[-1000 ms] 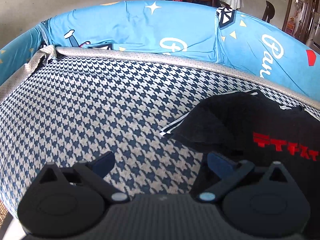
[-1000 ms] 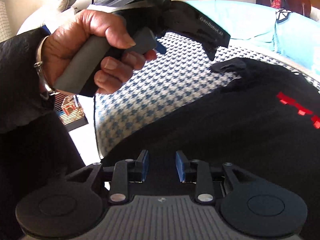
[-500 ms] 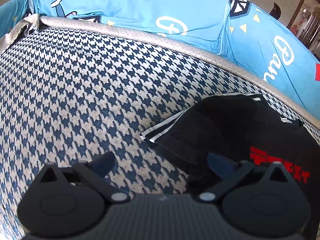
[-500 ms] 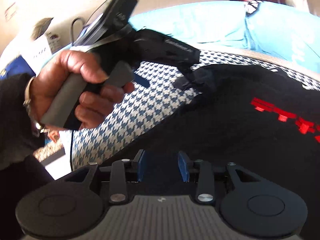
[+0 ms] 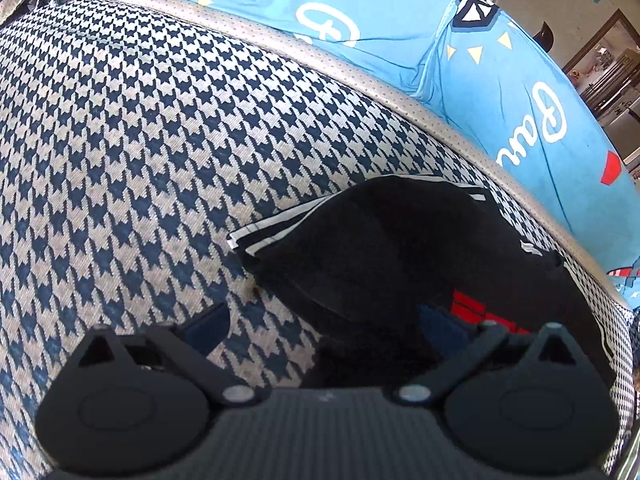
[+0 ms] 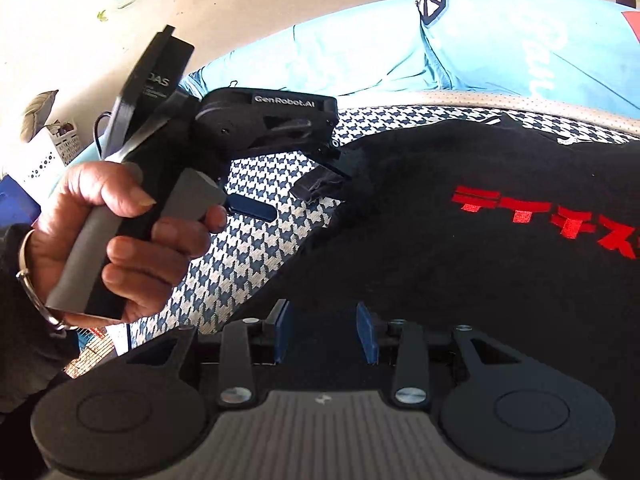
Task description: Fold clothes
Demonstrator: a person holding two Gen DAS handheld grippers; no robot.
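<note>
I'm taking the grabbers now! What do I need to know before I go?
Left gripper: jaws wide open, holding nothing, low over the striped sleeve. One finger is above the sleeve side, the other above the houndstooth cover.
Right gripper: jaws partly open at the near edge of the black T-shirt; no cloth looks pinched.
Shirt: lying on the cover, red print facing up.
Done: shirt laid out, both grippers in place.
Left: probably grab the sleeve and near edge, then do the folds. No fold is finished.
</note>
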